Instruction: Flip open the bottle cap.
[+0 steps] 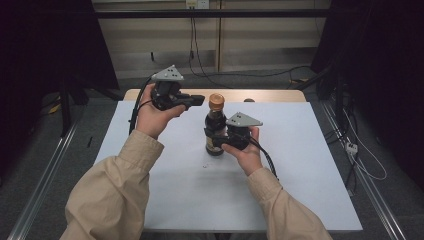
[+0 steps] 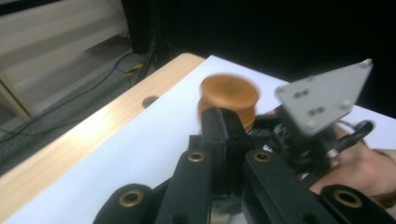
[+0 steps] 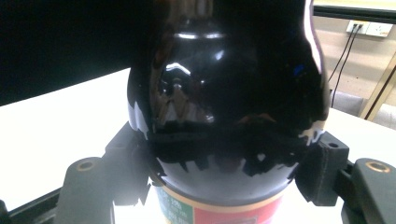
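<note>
A dark sauce bottle (image 1: 215,127) with an orange cap (image 1: 216,101) stands upright on the white table (image 1: 300,150). My right gripper (image 1: 218,140) is shut on the bottle's lower body from the right; in the right gripper view its jaws press both sides of the glossy bottle (image 3: 224,93) just above the label. My left gripper (image 1: 199,99) is held in the air to the left of the cap, level with it, jaws together and holding nothing. In the left gripper view the shut jaws point at the blurred cap (image 2: 229,92), close to it, with my right gripper's grey plate (image 2: 322,95) beyond.
A wooden strip (image 1: 270,95) with a small hole (image 2: 150,100) runs along the table's far edge. Cables (image 1: 360,160) trail on the floor at the right, and metal rails (image 1: 45,170) flank the table. Bare white tabletop lies in front of and around the bottle.
</note>
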